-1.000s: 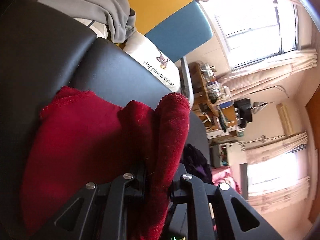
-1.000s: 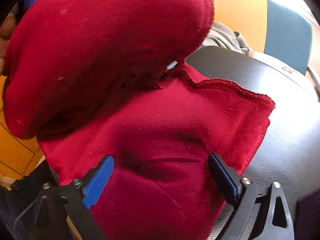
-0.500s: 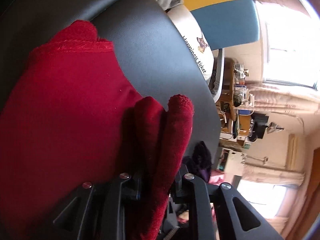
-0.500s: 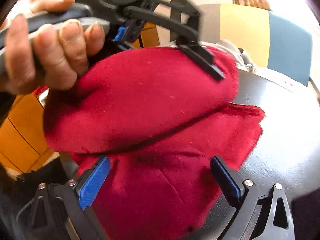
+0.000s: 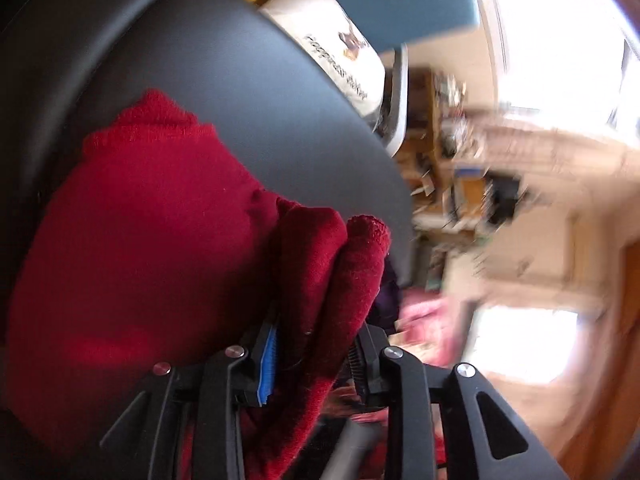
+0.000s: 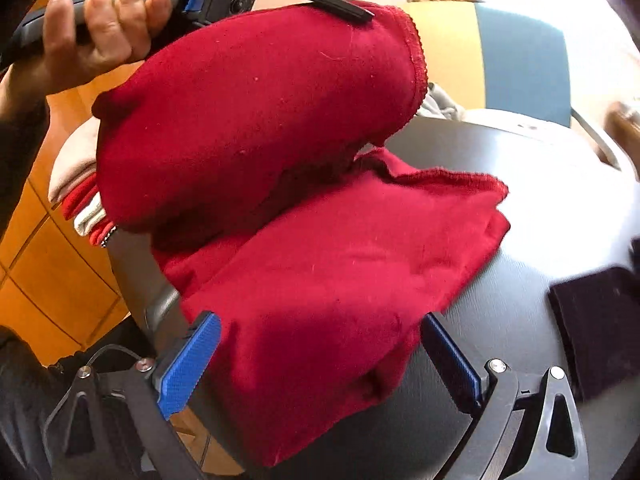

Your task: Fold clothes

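A bunched fold of the red garment [image 5: 320,280] is clamped in the left gripper [image 5: 312,356] — the rest is draped between the right gripper's [image 6: 320,356] wide-apart jaws, lower frame.

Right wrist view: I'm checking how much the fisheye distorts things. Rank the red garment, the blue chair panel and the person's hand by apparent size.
1. Red garment, largest by far.
2. Blue chair panel.
3. Hand, slightly smaller.

The hand is nearer the camera than the chair, so the last two are unsure.

Black linkage fingers [image 6: 188,364] with blue pads, silver screws, seemingly dark sleeve [image 6: 16,136]
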Available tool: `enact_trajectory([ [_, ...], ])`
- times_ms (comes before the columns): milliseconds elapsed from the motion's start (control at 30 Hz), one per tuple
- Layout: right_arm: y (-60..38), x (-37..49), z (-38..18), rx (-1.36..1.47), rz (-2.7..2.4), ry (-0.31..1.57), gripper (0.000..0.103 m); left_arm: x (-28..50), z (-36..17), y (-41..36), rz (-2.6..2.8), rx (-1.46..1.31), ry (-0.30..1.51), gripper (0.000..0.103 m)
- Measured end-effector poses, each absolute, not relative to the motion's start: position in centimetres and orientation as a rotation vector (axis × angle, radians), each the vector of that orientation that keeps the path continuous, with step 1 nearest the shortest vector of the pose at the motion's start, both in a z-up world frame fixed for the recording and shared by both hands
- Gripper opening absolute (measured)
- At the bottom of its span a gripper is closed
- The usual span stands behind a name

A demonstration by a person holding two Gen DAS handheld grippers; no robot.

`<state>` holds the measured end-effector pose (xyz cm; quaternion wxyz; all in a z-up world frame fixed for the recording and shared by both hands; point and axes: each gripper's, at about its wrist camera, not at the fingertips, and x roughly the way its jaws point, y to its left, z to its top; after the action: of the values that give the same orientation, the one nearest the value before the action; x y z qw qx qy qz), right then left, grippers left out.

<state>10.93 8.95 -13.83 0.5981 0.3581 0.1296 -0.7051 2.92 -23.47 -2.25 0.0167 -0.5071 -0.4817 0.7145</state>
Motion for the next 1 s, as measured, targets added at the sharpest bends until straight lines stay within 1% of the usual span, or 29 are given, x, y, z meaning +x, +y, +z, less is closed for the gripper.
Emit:
enact_trajectory([
  [33,9.2,11.0,-13.9,0.843,-1.644,0.285,0.101,2.4,-1.9,-22.4,2.314,-1.63,-1.315,0.028],
  [133,8.6,12.4,-13.4,0.863,-1.677,0.264,0.101,1.7,-1.9,-19.2,2.428,-1.726,-0.902,0.028],
  [167,8.7,12.6,-13.3,0.868,-1.682,0.25,0.101,1.8,-1.9,-18.3,2.421,-1.725,-0.834,0.028],
  [200,8.7,12.8,-13.3,0.871,-1.688,0.24,0.101,1.9,-1.8,-17.5,2.39,-1.7,-0.805,0.028],
  [333,8.2,13.8,-13.0,0.871,-1.697,0.268,0.101,1.6,0.3,-15.4,2.214,-1.57,-0.835,0.031],
  [433,8.7,14.5,-12.5,0.873,-1.706,0.304,0.101,1.5,2.5,-16.6,2.338,-1.498,-0.77,0.031],
  [467,9.1,14.8,-12.2,0.874,-1.711,0.313,0.101,1.8,3.0,-17.6,2.357,-1.471,-0.779,0.031],
  [533,9.8,14.3,-11.9,0.876,-1.729,0.305,0.1,2.9,3.2,-21.2,2.377,-1.408,-0.906,0.031],
  [567,10.6,14.1,-11.4,0.88,-1.73,0.281,0.099,3.1,3.0,-22.8,2.421,-1.392,-0.928,0.031],
  [600,11.0,13.4,-10.8,0.879,-1.719,0.227,0.094,3.9,2.8,-24.7,2.489,-1.379,-0.935,0.031],
  [633,11.4,12.7,-10.1,0.877,-1.705,0.167,0.091,5.3,2.5,-26.5,2.568,-1.369,-0.926,0.031],
  [700,12.4,12.2,-8.4,0.874,-1.653,0.002,0.091,8.1,1.6,-29.2,2.676,-1.342,-0.925,0.031],
  [867,10.6,10.2,-8.1,0.93,-1.52,-0.373,0.091,14.4,-2.6,-33.6,2.751,-1.241,-1.058,0.031],
  [967,8.2,8.5,-9.6,1.009,-1.512,-0.511,0.09,17.0,-4.8,-34.0,2.761,-1.187,-1.039,0.031],
  [1000,7.2,7.9,-10.1,1.028,-1.523,-0.541,0.085,17.5,-5.3,-33.7,2.75,-1.17,-1.034,0.031],
])
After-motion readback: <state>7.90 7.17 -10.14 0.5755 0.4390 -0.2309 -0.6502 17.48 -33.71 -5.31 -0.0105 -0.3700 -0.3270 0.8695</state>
